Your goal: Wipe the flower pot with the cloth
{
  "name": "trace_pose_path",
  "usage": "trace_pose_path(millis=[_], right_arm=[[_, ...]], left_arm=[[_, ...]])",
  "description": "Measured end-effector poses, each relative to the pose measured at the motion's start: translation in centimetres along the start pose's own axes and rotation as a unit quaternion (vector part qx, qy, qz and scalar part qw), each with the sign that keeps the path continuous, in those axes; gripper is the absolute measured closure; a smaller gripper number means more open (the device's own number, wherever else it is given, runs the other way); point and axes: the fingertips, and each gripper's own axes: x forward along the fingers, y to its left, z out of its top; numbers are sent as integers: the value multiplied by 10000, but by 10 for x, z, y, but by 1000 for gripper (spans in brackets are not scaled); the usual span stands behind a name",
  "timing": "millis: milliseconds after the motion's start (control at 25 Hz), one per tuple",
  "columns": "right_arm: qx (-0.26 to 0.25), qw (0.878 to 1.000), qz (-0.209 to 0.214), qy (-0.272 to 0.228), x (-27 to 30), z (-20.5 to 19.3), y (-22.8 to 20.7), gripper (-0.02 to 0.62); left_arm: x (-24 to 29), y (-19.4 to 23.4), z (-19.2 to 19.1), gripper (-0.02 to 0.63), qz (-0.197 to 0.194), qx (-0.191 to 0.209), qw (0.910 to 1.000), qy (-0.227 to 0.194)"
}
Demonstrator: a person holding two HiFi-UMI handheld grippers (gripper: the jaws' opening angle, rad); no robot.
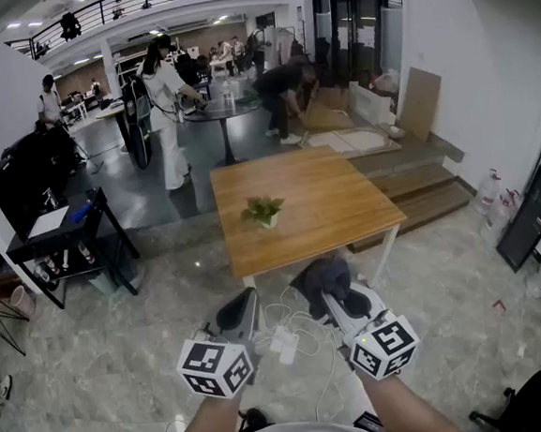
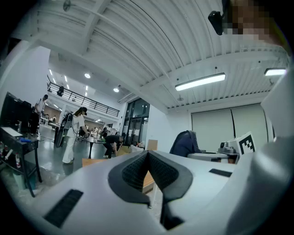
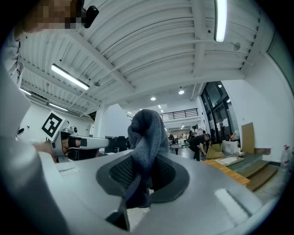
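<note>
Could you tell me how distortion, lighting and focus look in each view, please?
Head view: fisheye curves the straight lines, the light is even, and the flower pot is small but clear. Left gripper view: strong barrel distortion, dark corners, and a bright strip light overhead. Right gripper view: the same dark corners, and the near cloth is sharp.

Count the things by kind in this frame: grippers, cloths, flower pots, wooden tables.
Grippers: 2 (left gripper, right gripper)
Cloths: 1 (cloth, clamped in the right gripper)
Flower pots: 1 (flower pot, standing on the table)
Wooden tables: 1 (wooden table)
Total: 5
</note>
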Motion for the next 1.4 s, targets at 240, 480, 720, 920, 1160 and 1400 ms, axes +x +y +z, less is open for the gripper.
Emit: trace_pose_path(millis=[240, 480, 720, 920, 1160, 1400], right_arm=[[-27, 10000, -17, 11, -4, -4, -2, 529], [-40, 10000, -70, 4, 1, -6, -5, 529], [-67, 9999, -129, -69, 9, -13, -9, 528], [-19, 9999, -169, 28, 44, -25, -4, 528], [19, 9993, -320, 185, 111, -49, 4, 528], [153, 9979, -575, 239, 161, -60, 1, 528]], left_arm=[[2, -4, -6, 600, -57, -92, 9999, 24], [4, 6, -10, 600, -54, -156, 9999, 29], [9, 24, -24, 600, -40, -228, 9997, 68], [14, 67, -33, 600, -7, -341, 9992, 201], [30, 138, -43, 600, -17, -371, 9987, 350], [56, 188, -41, 600, -236, -387, 9977, 497]])
